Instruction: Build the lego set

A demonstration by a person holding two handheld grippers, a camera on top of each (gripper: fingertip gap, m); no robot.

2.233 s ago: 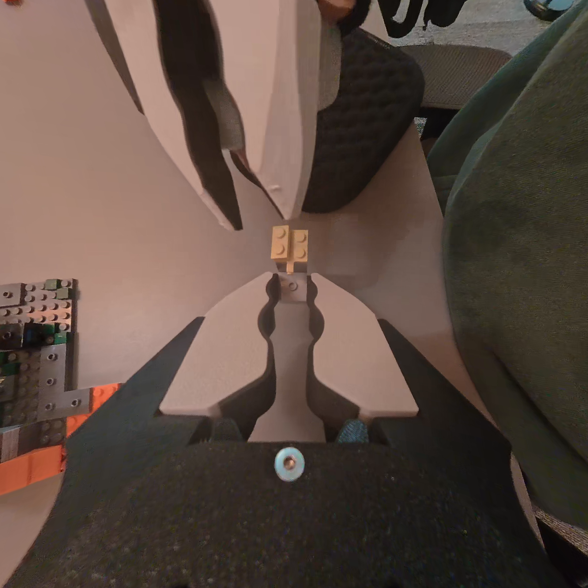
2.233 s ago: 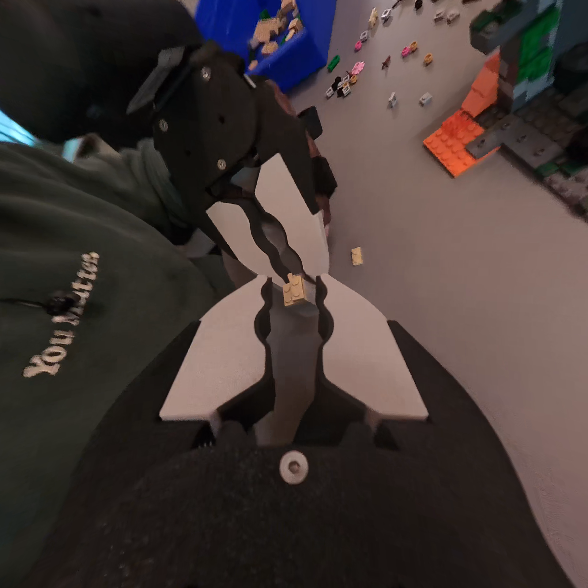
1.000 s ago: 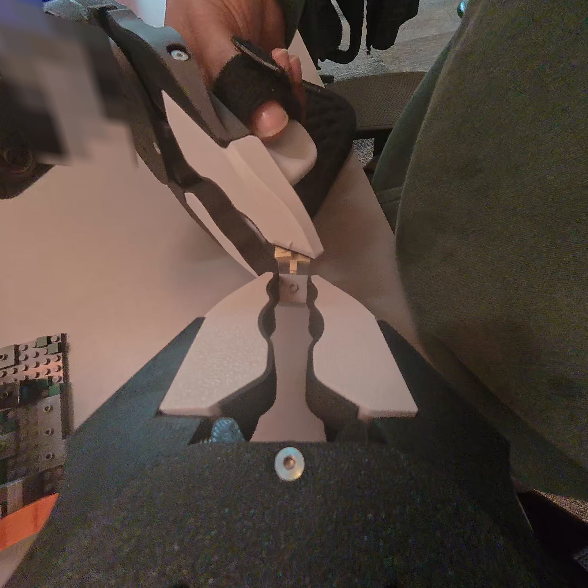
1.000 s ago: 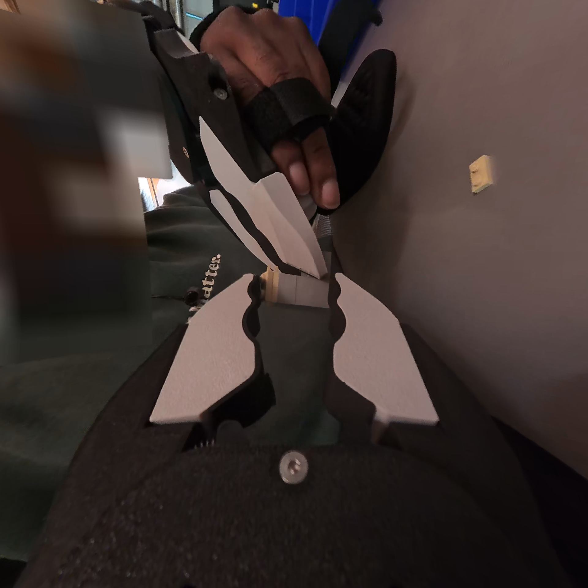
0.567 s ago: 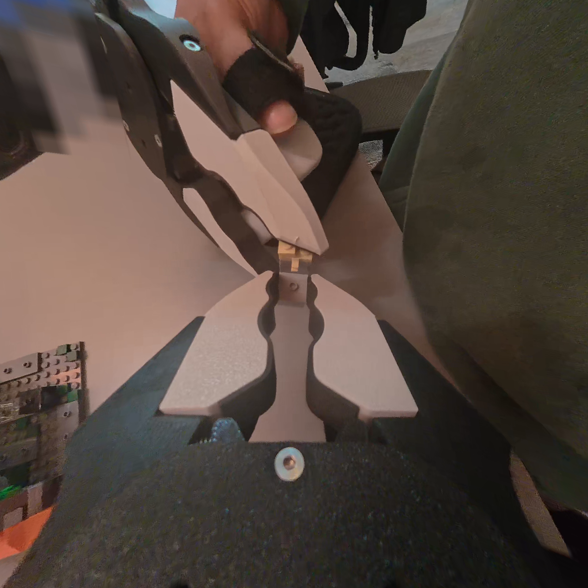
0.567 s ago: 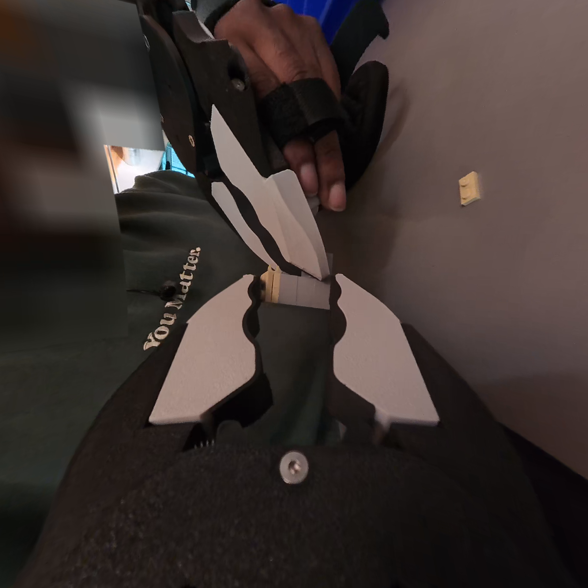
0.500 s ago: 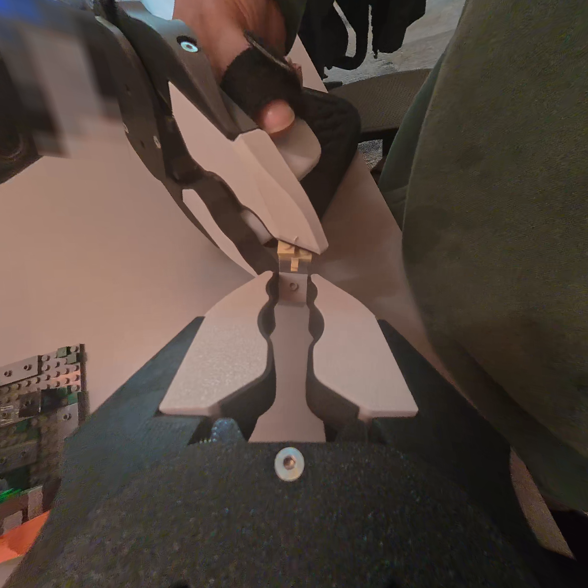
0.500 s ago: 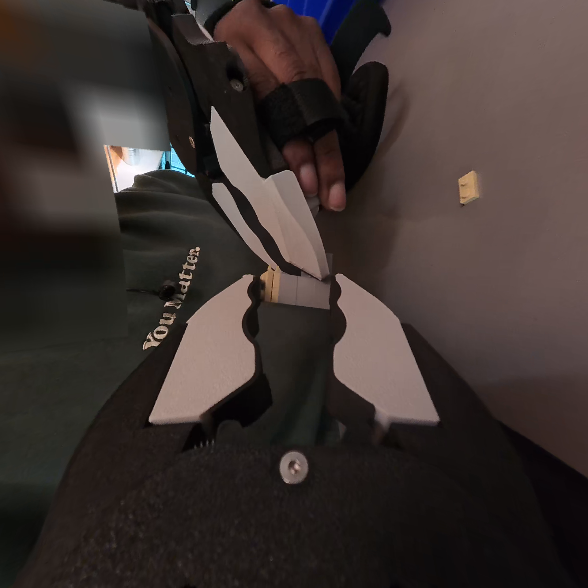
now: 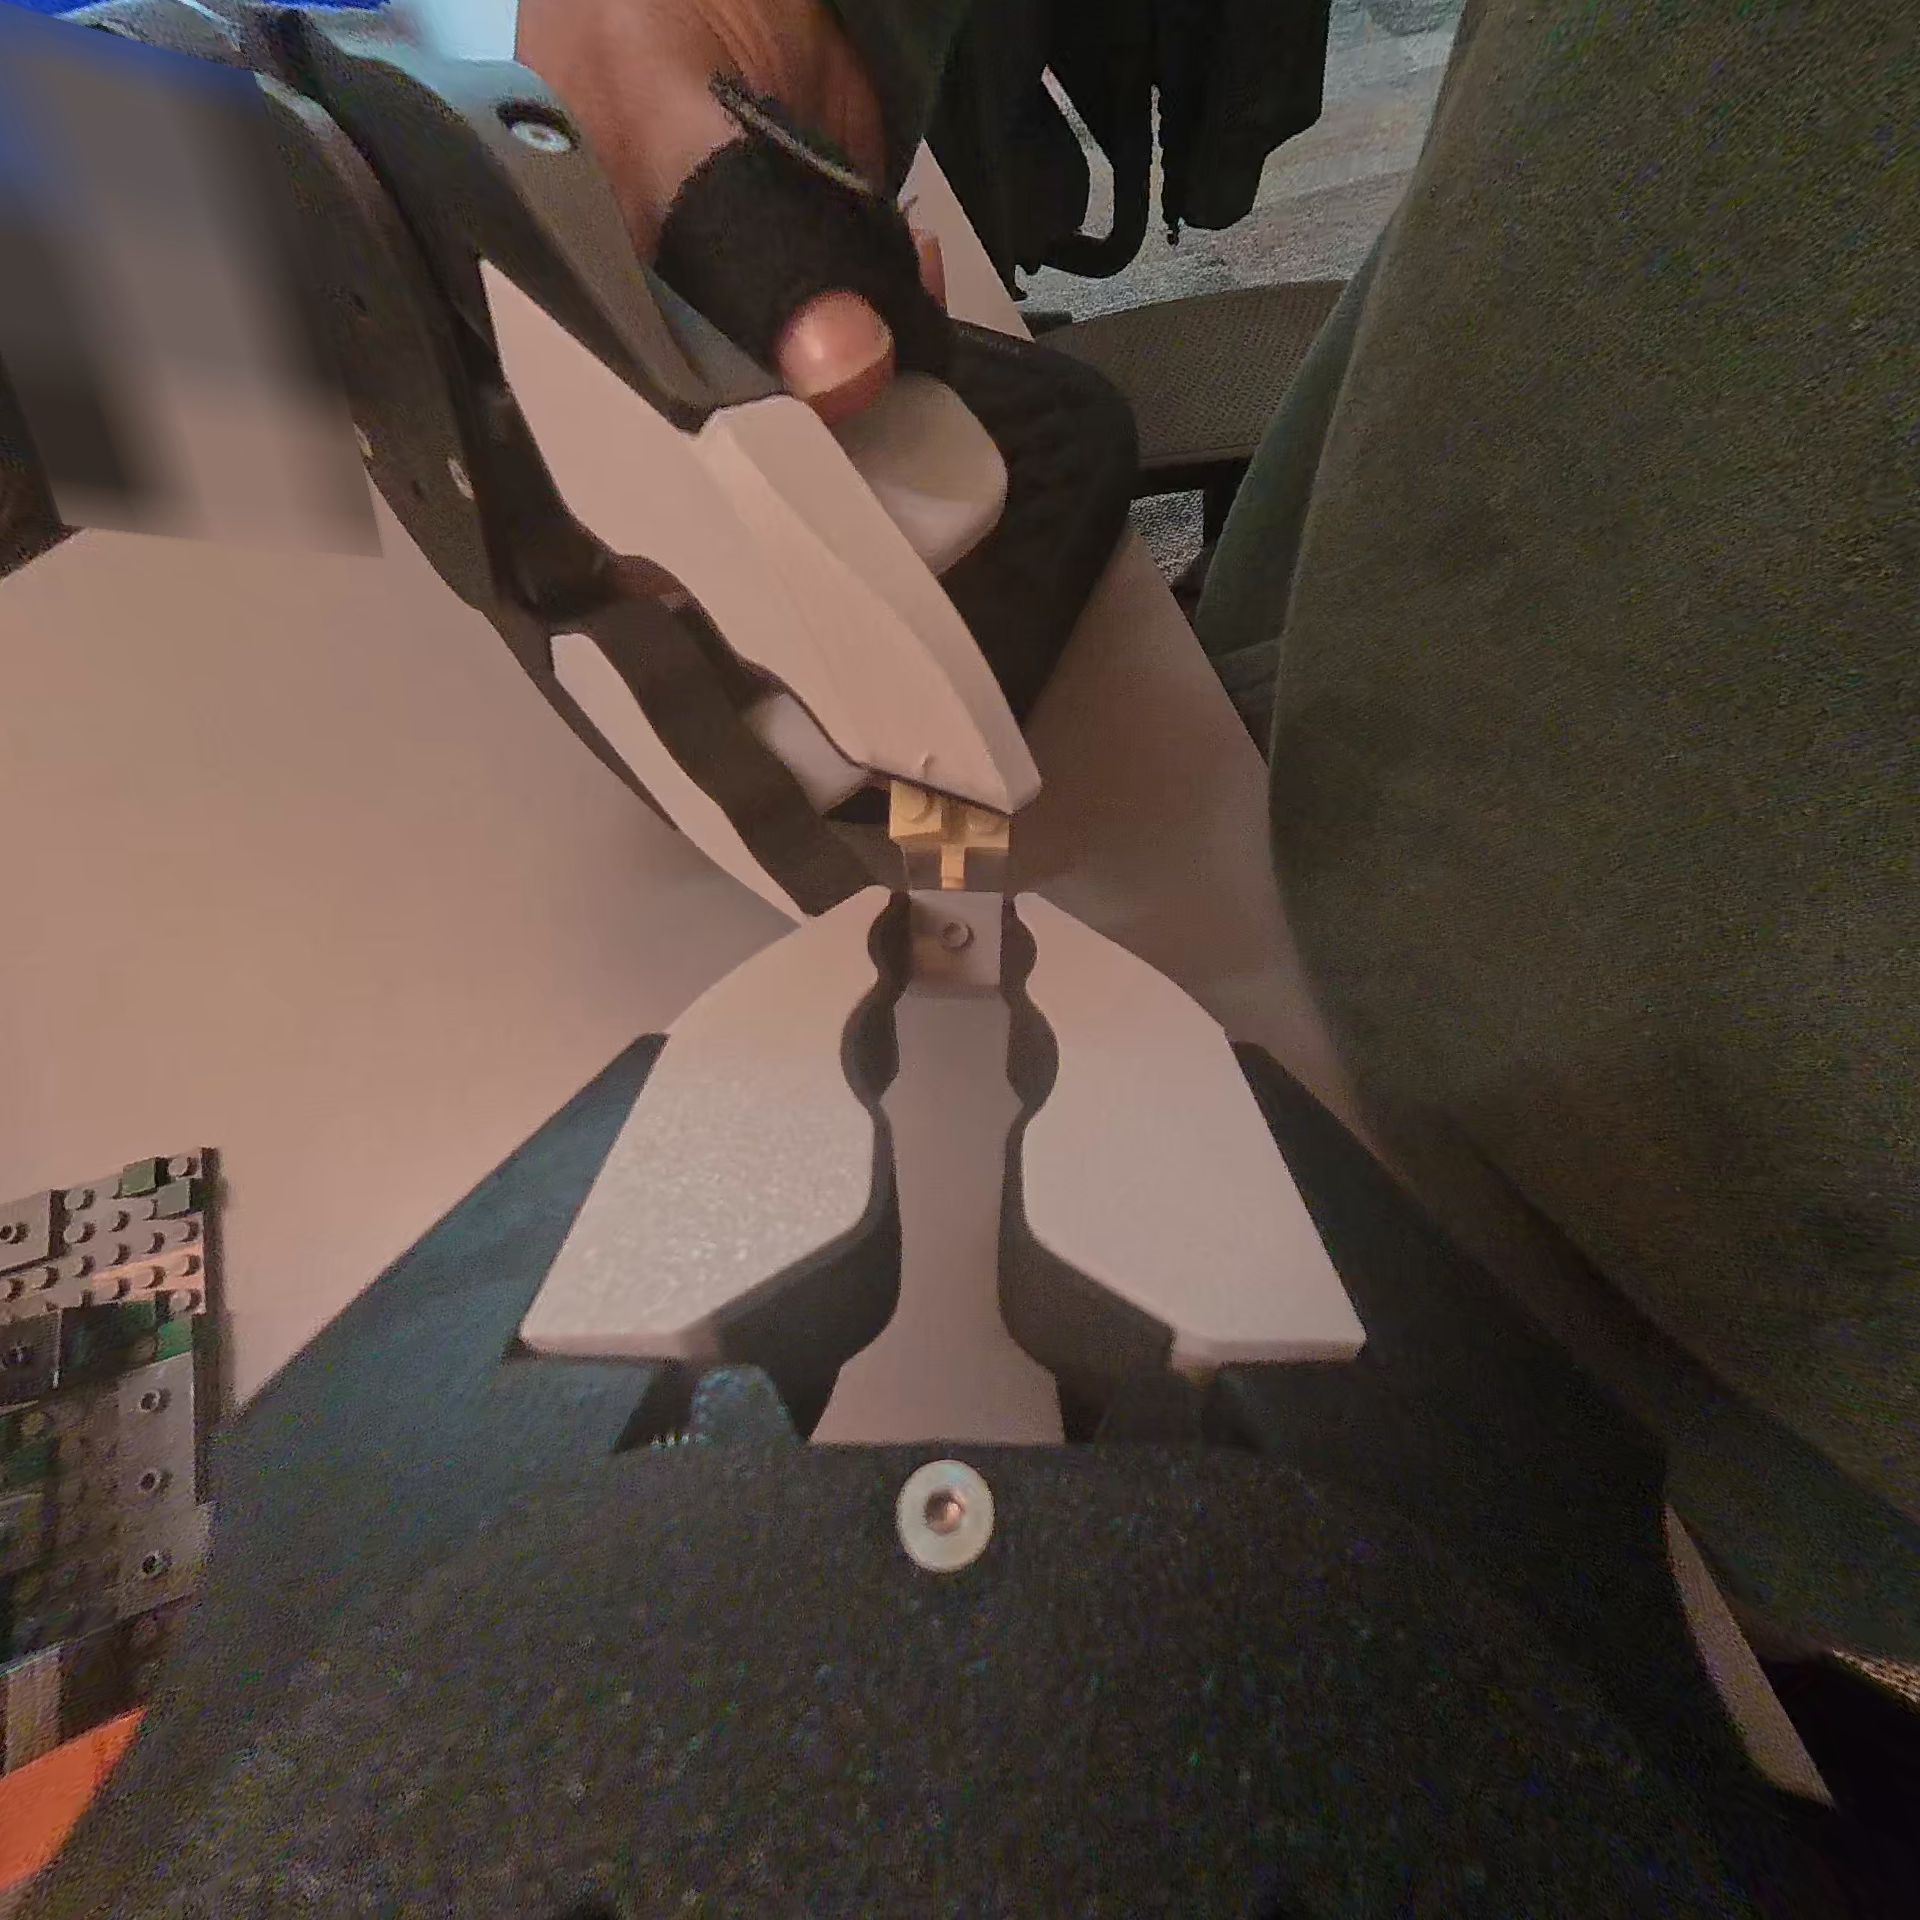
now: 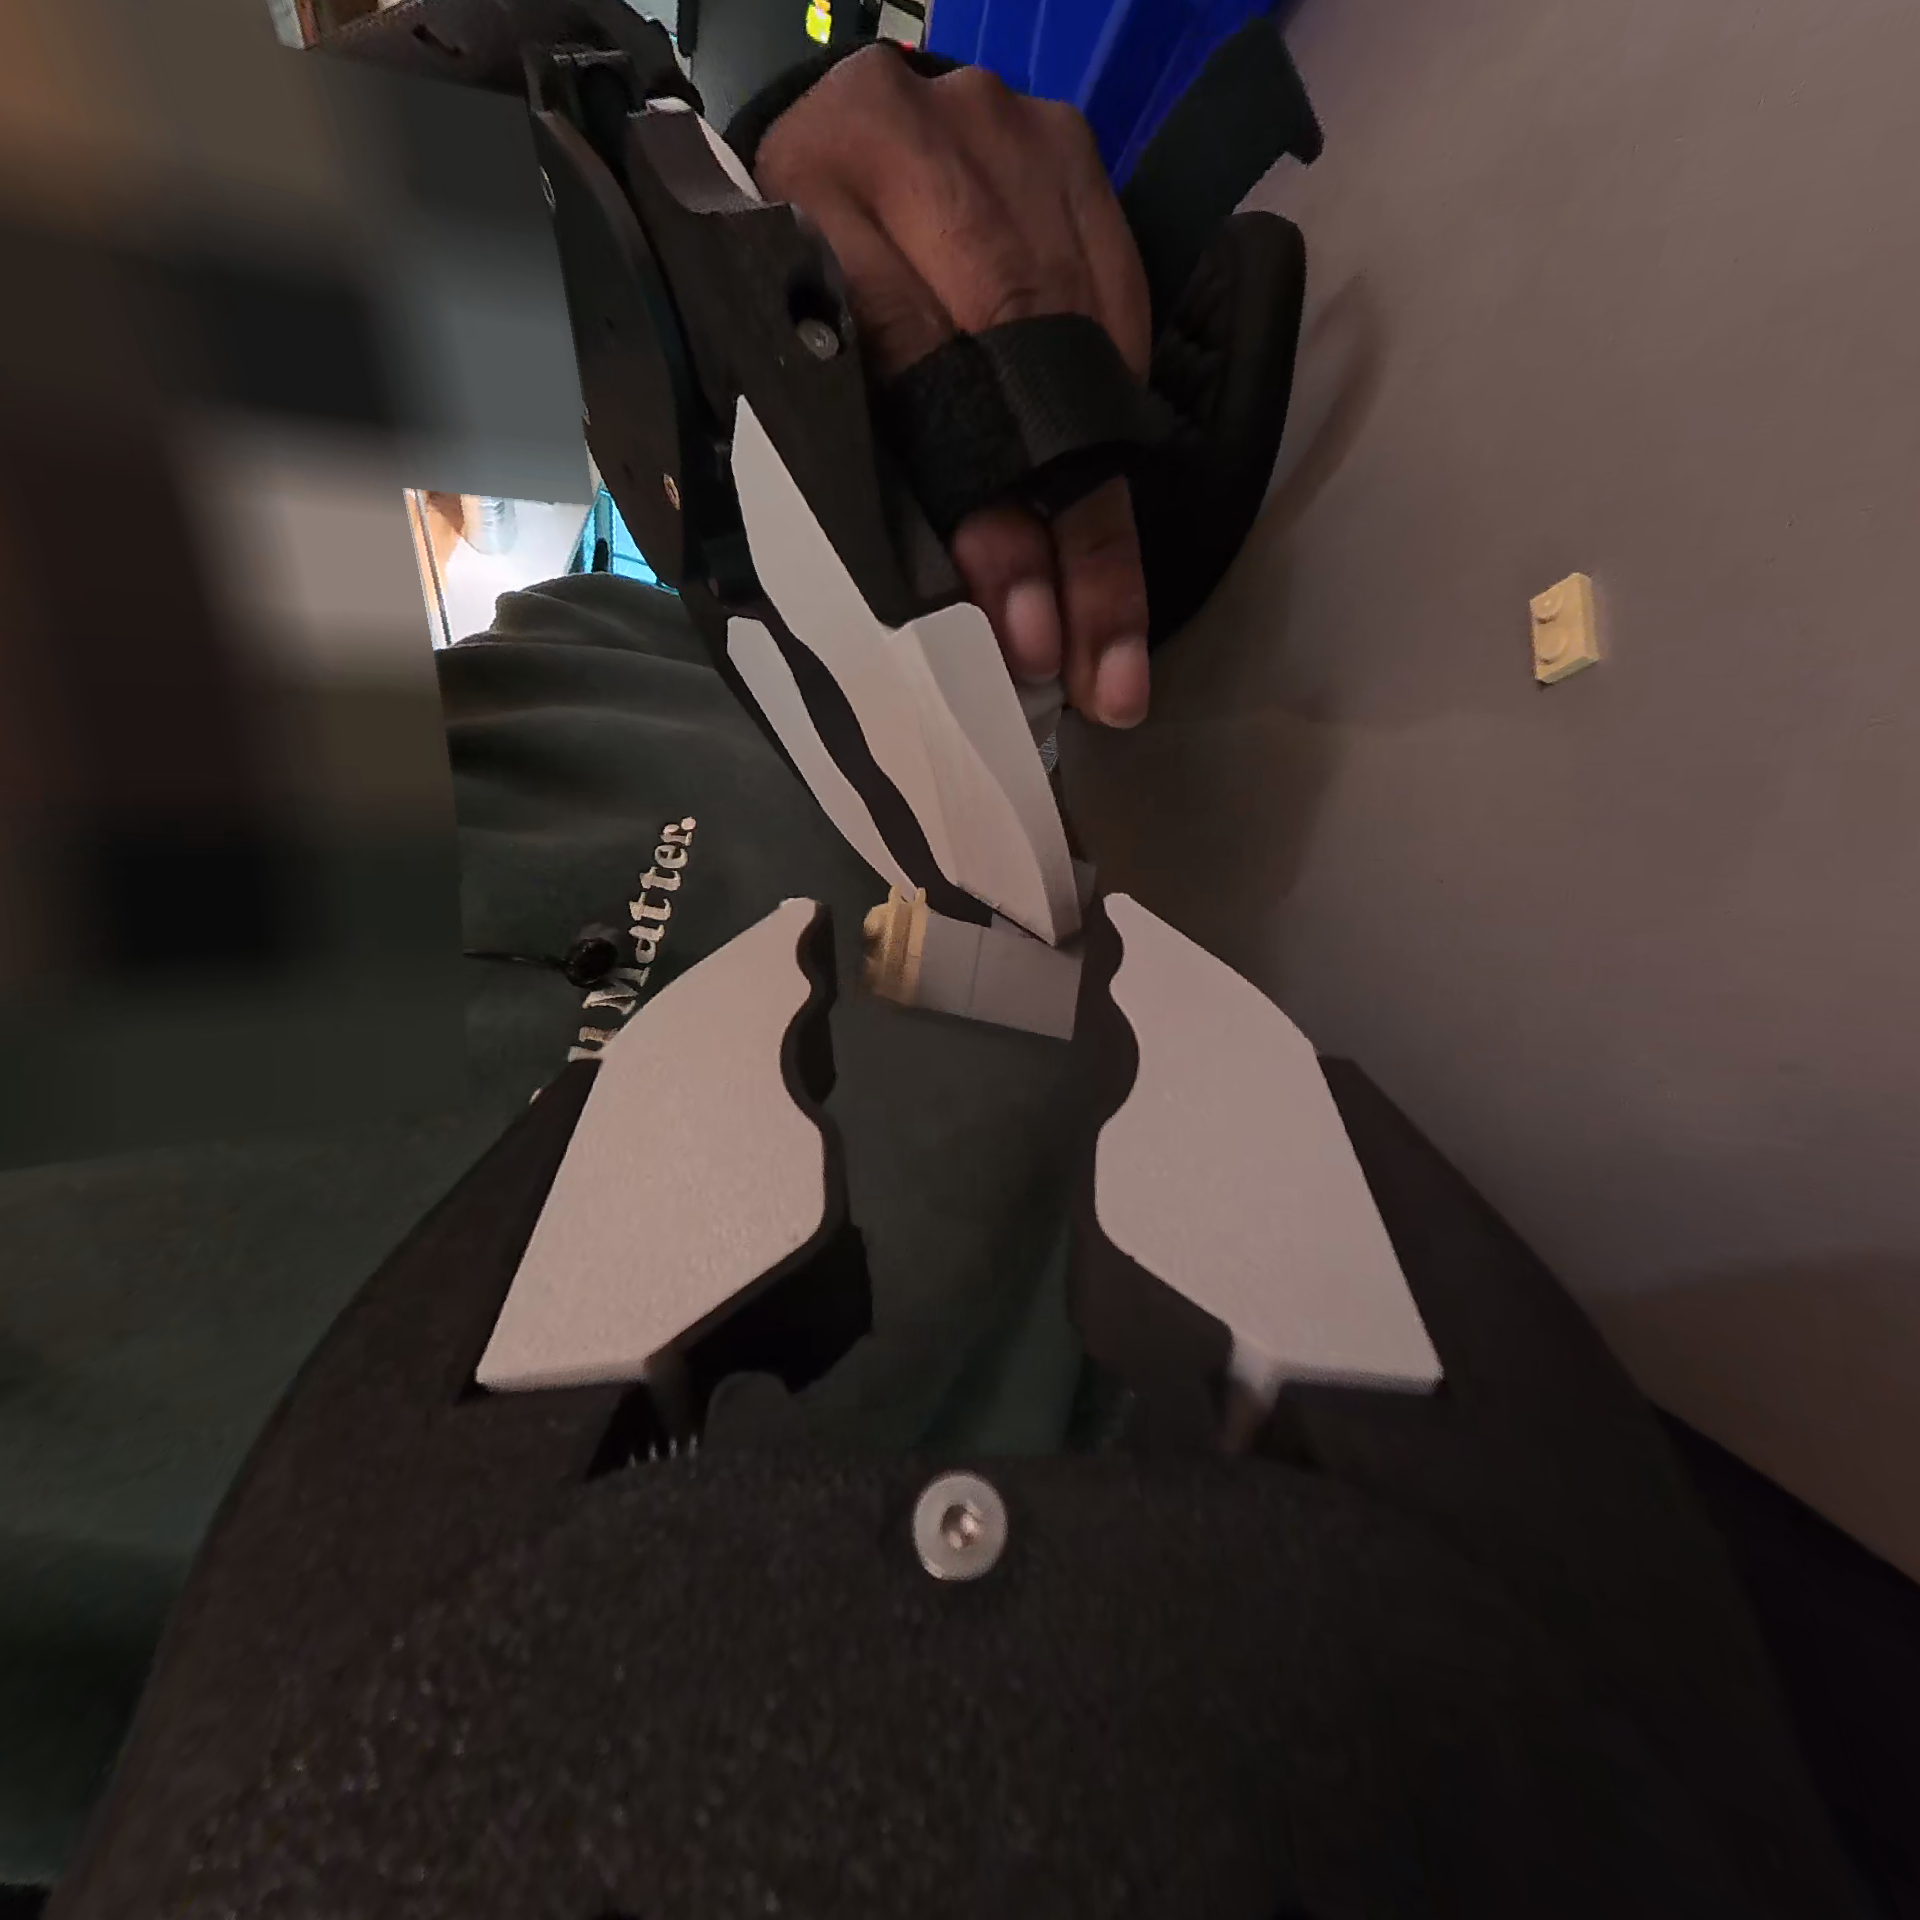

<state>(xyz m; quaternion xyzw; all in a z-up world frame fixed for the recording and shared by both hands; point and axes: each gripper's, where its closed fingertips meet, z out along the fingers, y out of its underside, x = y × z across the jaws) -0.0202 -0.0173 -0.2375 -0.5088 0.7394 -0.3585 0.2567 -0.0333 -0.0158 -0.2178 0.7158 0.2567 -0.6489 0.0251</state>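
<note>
The left hand-held gripper [image 9: 951, 925] is clamped on a grey brick [image 9: 953, 951] whose far end carries a tan plate piece [image 9: 948, 831]; it gripped the same brick 2.2 s ago. What has changed is the right hand-held gripper [image 10: 966, 935]: it was then hanging clear above the tan piece, and now its fingertips straddle the assembly. Its jaws stand apart; the right pad lies against the grey brick's end while the left pad [image 10: 805, 940] has a visible gap to the tan piece [image 10: 894, 951]. The right wrist view alone shows that gap, the brick's long side [image 10: 1013, 982], the hand [image 10: 987, 312] strapped to the left hand-held gripper, a loose tan plate [image 10: 1566, 629] well apart on the counter [image 10: 1610, 935], and a blue bin [image 10: 1091, 62]. The left wrist view alone shows the studs on the tan piece and the brick build [image 9: 99, 1351] on the counter [image 9: 260, 883] to the left.
</note>
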